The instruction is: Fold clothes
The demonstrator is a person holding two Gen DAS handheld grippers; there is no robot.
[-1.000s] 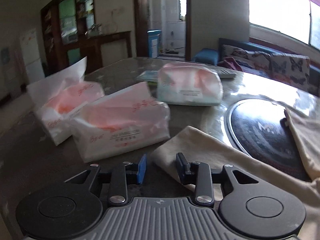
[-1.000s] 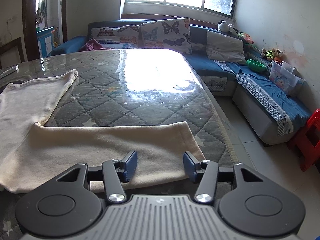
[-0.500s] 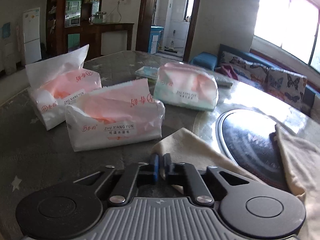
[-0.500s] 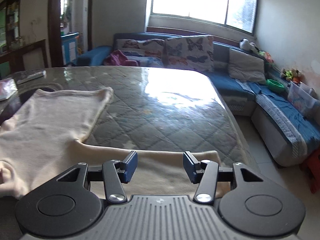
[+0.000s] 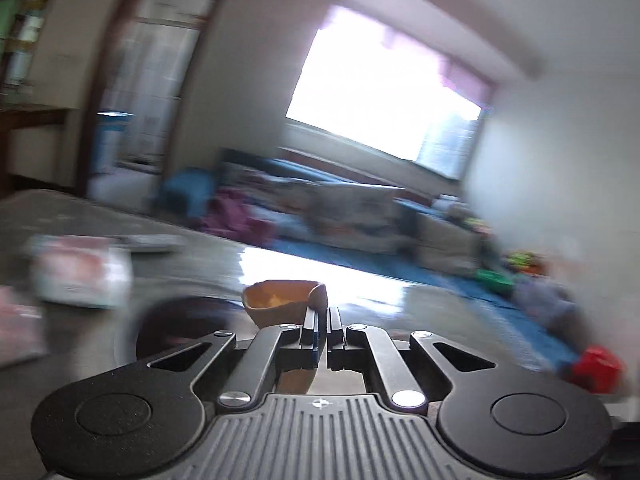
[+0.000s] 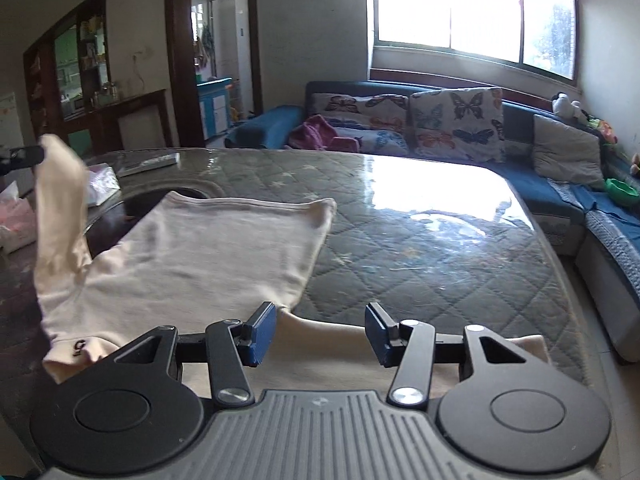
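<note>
Your left gripper (image 5: 323, 318) was closed on a fold of the cream garment (image 6: 224, 248), which bunched just beyond its fingertips (image 5: 310, 320); the rest of that view was blurred. In the right wrist view, the pinched corner (image 6: 60, 168) stood lifted at far left, above the quilted table (image 6: 420, 248). Your right gripper (image 6: 320, 332) hovered with jaws apart over the garment's near edge, touching nothing. A tissue pack (image 5: 80, 276) lay beside the cloth.
</note>
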